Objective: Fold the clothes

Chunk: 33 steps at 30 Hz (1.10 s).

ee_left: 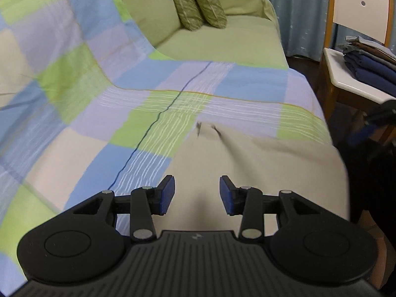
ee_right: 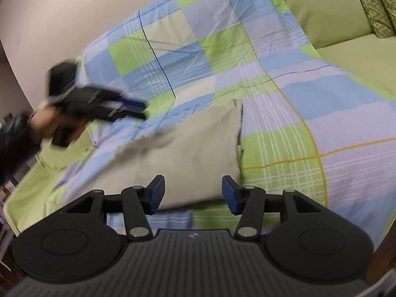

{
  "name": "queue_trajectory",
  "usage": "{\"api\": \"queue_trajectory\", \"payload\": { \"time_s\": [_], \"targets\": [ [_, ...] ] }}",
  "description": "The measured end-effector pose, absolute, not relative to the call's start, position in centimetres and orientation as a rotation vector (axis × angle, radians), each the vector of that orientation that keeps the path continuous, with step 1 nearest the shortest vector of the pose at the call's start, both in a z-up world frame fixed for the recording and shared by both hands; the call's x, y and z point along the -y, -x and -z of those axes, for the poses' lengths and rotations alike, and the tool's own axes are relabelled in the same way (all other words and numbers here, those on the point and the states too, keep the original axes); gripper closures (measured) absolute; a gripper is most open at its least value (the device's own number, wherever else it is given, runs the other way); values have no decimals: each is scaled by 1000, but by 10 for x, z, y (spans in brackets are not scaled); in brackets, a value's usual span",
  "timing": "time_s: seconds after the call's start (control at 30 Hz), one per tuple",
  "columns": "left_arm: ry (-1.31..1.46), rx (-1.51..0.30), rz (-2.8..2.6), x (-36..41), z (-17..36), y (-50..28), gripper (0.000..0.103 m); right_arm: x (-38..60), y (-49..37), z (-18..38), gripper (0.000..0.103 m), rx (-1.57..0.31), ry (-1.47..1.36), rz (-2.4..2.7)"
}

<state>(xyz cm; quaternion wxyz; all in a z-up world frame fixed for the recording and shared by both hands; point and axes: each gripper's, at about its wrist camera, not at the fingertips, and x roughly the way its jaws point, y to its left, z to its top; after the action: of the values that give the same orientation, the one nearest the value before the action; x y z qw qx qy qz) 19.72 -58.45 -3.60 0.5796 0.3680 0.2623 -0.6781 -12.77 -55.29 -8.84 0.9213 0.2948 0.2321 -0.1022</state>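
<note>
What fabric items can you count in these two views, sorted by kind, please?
Beige folded garment: 1
Checked bedsheet: 1
Green patterned cushions: 2
Stack of folded clothes on the chair: 1 stack; the pieces in it cannot be counted
Total: 5

Both grippers: black plastic bodies, ribbed grey top plate, round side discs, silver pivot screws, blue pads (ee_left: 166, 193). Person wears dark sleeve (ee_right: 11, 136).

Left gripper (ee_right: 138, 107) motion-blurred; clothes stack (ee_left: 371, 61) cut by edge.
</note>
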Motion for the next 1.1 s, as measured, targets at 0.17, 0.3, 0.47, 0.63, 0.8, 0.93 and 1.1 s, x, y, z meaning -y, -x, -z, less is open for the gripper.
{"api": "queue_trajectory", "payload": {
  "time_s": [0.17, 0.3, 0.47, 0.63, 0.8, 0.93, 1.1],
  "targets": [
    [-995, -699, 1618, 625, 78, -217, 45, 573, 118, 100, 55, -512, -600, 216],
    [-1026, -811, 1689, 643, 98, -232, 37, 584, 113, 107, 55, -533, -611, 209],
    [-1029, -975, 1795, 661, 103, -242, 37, 589, 104, 120, 55, -529, -687, 197],
    [-988, -1053, 1816, 671, 99, -252, 44, 582, 109, 130, 55, -512, -813, 186],
    [-1027, -1061, 1869, 673, 98, -242, 65, 570, 117, 145, 55, -471, -1026, 160],
    [-1036, -1066, 1871, 682, 95, -241, 75, 567, 116, 161, 53, -353, -1212, 143],
    [-1018, -1076, 1904, 681, 96, -243, 93, 571, 116, 177, 54, -224, -1362, 142]
  ]
}}
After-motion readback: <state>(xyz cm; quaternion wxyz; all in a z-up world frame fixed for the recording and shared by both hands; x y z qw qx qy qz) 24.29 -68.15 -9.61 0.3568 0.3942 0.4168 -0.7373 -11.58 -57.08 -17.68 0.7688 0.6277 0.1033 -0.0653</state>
